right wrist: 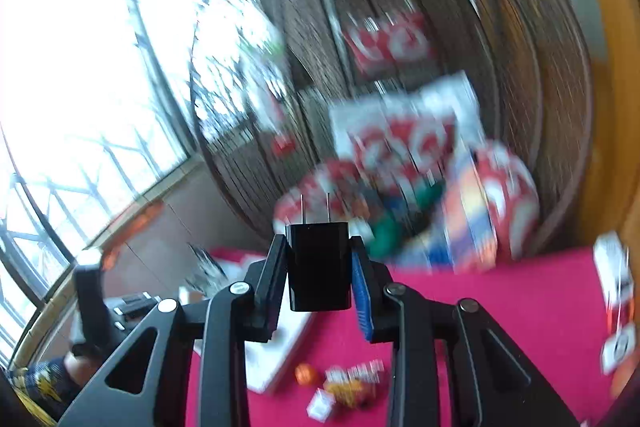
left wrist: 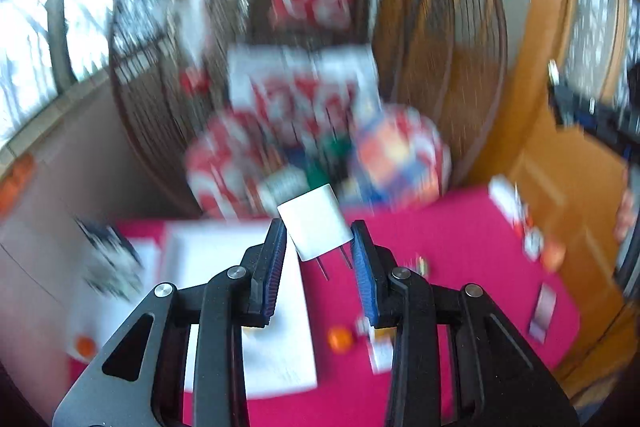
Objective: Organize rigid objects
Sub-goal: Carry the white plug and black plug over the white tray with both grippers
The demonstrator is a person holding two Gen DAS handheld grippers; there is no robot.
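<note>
Table [left wrist: 460, 227]: covered in a magenta cloth, seen from above and well below both grippers; heavy blur across both views.
White tray [left wrist: 224, 247]: a flat white tray or sheet lies on the cloth to the left; what it holds cannot be made out.
Background heap [left wrist: 304, 131]: red-and-white printed packages and bags piled beyond the table's far edge, too blurred to name.
Left gripper [left wrist: 319, 241]: points forward and downward over the table, raised off the cloth; its jaws are clamped on the white plug adapter.
Right gripper [right wrist: 319, 267]: points forward and downward too, raised above the cloth; its jaws are clamped on the black plug adapter.
White plug adapter [left wrist: 316, 221]: a small white block held tilted between the left pads, its two metal prongs pointing back down toward the camera.
Black plug adapter [right wrist: 319, 263]: a glossy black block held upright between the right pads, two metal prongs sticking up and away.
Small items [right wrist: 348, 387]: an orange ball and a few little white and yellow pieces lie loose on the cloth beneath the grippers.
</note>
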